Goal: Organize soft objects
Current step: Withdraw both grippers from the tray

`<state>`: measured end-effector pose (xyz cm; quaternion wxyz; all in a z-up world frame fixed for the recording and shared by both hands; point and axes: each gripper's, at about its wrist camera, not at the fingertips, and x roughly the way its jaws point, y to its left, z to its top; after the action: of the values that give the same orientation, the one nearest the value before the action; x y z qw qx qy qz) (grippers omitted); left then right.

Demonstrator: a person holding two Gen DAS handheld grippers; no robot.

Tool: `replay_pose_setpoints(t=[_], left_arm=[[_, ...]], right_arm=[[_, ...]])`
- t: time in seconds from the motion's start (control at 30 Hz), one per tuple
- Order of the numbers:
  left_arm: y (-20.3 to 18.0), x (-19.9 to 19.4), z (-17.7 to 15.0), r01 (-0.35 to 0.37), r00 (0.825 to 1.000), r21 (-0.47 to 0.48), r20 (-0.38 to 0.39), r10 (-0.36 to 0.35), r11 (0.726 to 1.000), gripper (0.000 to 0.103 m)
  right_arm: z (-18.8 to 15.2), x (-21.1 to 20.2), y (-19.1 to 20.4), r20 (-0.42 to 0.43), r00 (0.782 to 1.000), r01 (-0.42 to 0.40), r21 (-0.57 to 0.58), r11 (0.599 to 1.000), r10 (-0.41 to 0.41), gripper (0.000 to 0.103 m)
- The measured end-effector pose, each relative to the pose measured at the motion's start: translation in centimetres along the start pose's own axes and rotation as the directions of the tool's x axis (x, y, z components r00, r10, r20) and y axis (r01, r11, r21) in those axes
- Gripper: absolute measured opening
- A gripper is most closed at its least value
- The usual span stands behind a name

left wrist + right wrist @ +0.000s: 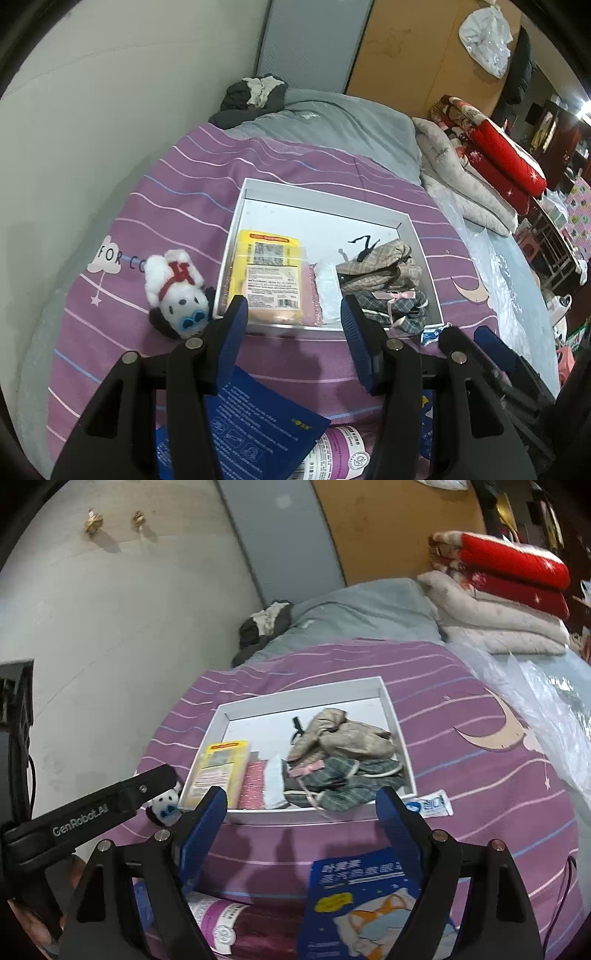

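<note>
A white shallow box [325, 194] lies on the purple striped bedcover. It holds a yellow packet [267, 273], a pink packet [310, 295], a white pouch [327, 284] and folded clothes [384, 280]. A white plush dog [177, 291] lies just left of the box. My left gripper [293, 321] hovers open before the box's near edge, nothing between its pads. My right gripper [299, 812] is open too, above the cover in front of the box [306, 692] and the clothes [340, 753]. Below the grippers lie a blue packet [362, 904] and a pink-labelled pack [221, 923].
A small blue-white sachet [432, 805] lies at the box's near right corner. Folded red and beige quilts [498, 602] are stacked at the far right, beside clear plastic sheeting [546, 709]. A dark garment [255, 96] sits near the wall on a grey blanket [332, 122].
</note>
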<state>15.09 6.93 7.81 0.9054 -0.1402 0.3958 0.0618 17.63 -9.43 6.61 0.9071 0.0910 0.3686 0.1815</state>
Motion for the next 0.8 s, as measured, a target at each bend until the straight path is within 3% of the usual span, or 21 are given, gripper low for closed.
replay_pose_setpoints(t=[0.3,0.57,0.8], left_arm=[[-2.8,0.7,-0.9,0.029,0.999,0.079,-0.022,-0.028,0.996,0.054],[-5.0,1.4,-1.8,0.069,0.997,0.126,-0.053,-0.063,0.990,0.054],[-5.7,2.6,-2.4,0.062,0.989,0.111,-0.142,-0.046,0.992,0.054]], right_arm=[[0.6,-1.2,-4.1,0.003,1.000,0.003,0.093,0.996,-0.004,0.083],[0.3,-1.1,-7.4,-0.108,0.993,0.067,0.187,0.980,-0.047,0.083],[-1.4,-1.1,-10.8,-0.234,0.970,0.028,0.388,0.921,0.070,0.081]])
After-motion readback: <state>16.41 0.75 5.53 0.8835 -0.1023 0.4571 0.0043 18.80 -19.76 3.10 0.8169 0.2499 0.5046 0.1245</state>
